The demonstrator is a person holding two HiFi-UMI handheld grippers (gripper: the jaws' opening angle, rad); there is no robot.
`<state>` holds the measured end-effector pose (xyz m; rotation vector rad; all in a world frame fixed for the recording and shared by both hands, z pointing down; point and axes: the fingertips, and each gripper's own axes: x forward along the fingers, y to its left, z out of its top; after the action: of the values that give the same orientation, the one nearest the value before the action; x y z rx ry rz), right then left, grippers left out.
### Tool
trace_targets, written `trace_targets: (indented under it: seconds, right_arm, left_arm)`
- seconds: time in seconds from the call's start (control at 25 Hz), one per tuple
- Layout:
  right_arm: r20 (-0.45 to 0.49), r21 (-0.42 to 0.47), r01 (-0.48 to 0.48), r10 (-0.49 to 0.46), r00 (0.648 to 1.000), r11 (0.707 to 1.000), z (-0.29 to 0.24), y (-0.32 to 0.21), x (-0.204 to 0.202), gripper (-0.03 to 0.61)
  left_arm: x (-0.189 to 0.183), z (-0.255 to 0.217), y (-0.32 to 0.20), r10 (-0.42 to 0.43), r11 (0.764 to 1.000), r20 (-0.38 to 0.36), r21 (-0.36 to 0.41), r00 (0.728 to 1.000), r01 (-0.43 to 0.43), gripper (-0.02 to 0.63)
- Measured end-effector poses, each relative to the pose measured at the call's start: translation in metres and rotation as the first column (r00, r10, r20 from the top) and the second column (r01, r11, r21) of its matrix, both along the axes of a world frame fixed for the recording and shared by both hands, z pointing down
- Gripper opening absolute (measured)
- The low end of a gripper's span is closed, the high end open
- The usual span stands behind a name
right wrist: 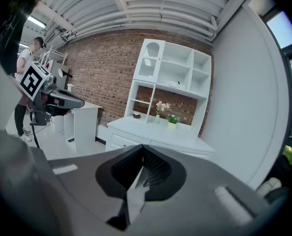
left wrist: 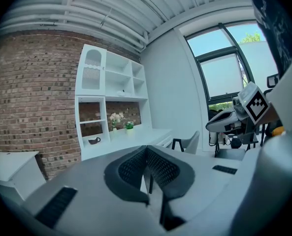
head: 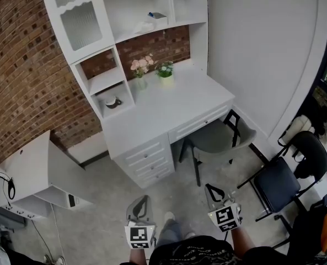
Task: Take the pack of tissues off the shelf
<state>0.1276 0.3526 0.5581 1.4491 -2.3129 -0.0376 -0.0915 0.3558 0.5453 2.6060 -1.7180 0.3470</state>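
The pack of tissues (head: 156, 16) lies on an upper shelf of the white desk hutch (head: 111, 15), a small pale pack with a blue end. It also shows as a small shape on that shelf in the left gripper view (left wrist: 121, 93) and the right gripper view (right wrist: 183, 84). Both grippers hang low and far from the desk, near the person's legs. My left gripper (head: 139, 204) (left wrist: 146, 150) has its jaws together with nothing in them. My right gripper (head: 213, 191) (right wrist: 142, 149) is also shut and empty.
Two flower pots (head: 152, 69) stand at the back of the desk top (head: 180, 101), and a cup (head: 113, 101) sits in a low cubby. A grey chair (head: 221, 137) is pushed under the desk, with black chairs (head: 284, 175) at the right. A low white cabinet (head: 39, 175) stands at the left. A person (right wrist: 25, 82) stands beyond it.
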Motion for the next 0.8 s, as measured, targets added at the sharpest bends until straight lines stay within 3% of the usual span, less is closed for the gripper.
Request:
trace_targets:
  seconds: [0.8]
  right_arm:
    - [-0.055, -0.044, -0.037, 0.035, 0.998, 0.998, 0.008, -0.098, -0.018, 0.005]
  left_arm:
    - [-0.02, 0.002, -0.108, 0.035, 0.999, -0.028, -0.018, 0.999, -0.036, 0.009]
